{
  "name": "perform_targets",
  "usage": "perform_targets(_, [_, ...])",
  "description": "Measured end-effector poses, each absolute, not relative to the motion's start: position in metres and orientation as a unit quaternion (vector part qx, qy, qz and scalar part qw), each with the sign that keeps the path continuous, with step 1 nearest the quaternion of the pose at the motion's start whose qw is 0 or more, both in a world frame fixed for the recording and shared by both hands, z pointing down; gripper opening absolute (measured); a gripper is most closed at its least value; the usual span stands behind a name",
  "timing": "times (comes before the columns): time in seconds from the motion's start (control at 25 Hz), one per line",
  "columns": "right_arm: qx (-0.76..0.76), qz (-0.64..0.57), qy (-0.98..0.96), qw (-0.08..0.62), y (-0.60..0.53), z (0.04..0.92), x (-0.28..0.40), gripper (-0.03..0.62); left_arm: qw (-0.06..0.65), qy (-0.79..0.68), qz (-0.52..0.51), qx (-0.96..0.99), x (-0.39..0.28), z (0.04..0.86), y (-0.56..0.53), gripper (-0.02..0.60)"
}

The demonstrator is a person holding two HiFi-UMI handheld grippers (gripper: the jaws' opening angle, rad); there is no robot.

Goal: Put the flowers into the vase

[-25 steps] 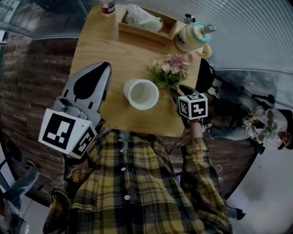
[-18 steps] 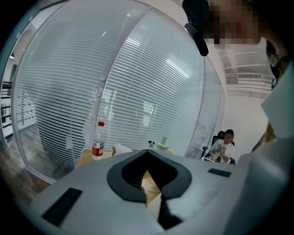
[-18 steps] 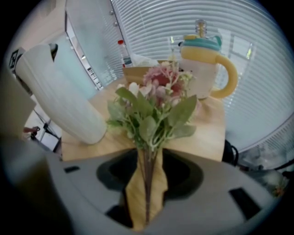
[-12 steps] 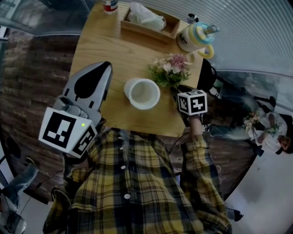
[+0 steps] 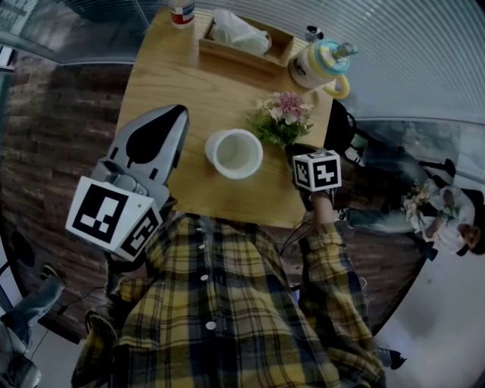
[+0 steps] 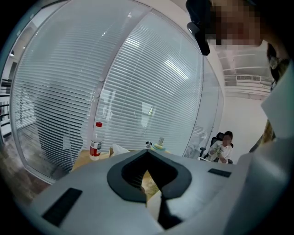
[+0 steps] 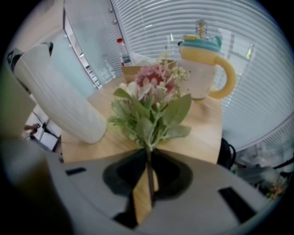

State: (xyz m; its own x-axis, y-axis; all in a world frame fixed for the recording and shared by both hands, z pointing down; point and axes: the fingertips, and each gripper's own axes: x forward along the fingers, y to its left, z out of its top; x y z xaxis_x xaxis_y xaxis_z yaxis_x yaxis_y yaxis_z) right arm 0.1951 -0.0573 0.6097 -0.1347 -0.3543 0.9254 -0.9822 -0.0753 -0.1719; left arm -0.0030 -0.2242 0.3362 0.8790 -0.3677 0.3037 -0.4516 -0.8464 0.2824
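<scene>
A small bunch of pink and cream flowers (image 5: pixel 282 114) with green leaves lies on the wooden table (image 5: pixel 167 76), right of the white ribbed vase (image 5: pixel 235 154). My right gripper (image 5: pixel 294 154) points steeply down at the bunch's near end. In the right gripper view its jaws (image 7: pixel 148 153) are closing and their tips meet on the thin stem below the flowers (image 7: pixel 151 98). The vase (image 7: pixel 59 96) stands to the left. My left gripper (image 5: pixel 176 115) hovers left of the vase, shut and empty (image 6: pixel 147 153).
A cream mug with a yellow handle and teal lid (image 5: pixel 318 64) stands behind the flowers. A wooden tray with tissue (image 5: pixel 242 38) and a red-capped bottle (image 5: pixel 180 11) sit at the table's far edge. A glass wall with blinds is beyond. A seated person (image 6: pixel 223 147) is off to the right.
The right gripper's jaws have drawn together around the flower stem. Both grippers and the vase have stayed in place.
</scene>
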Motion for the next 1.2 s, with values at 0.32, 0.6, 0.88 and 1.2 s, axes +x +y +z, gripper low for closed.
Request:
perform_targets(0.32, [0.584, 0.456, -0.593, 0.315, -0.060, 0.596, 0.198, 0.049, 0.174, -0.217, 0.110, 0.954, -0.007, 0.327, -0.224, 0.009])
perform_targets(0.6, [0.608, 0.439, -0.601, 0.277, -0.066, 0.567, 0.199, 0.048, 0.169, -0.214, 0.099, 0.957, -0.009, 0.317, -0.222, 0.009])
perform_targets(0.88, [0.628, 0.415, -0.614, 0.237, -0.087, 0.536, 0.202, 0.048, 0.161, -0.207, 0.089, 0.961, -0.004, 0.307, -0.222, 0.009])
perform_targets(1.2, [0.634, 0.389, -0.644, 0.180, -0.117, 0.497, 0.197, 0.048, 0.156, -0.196, 0.083, 0.964, 0.004, 0.301, -0.220, 0.009])
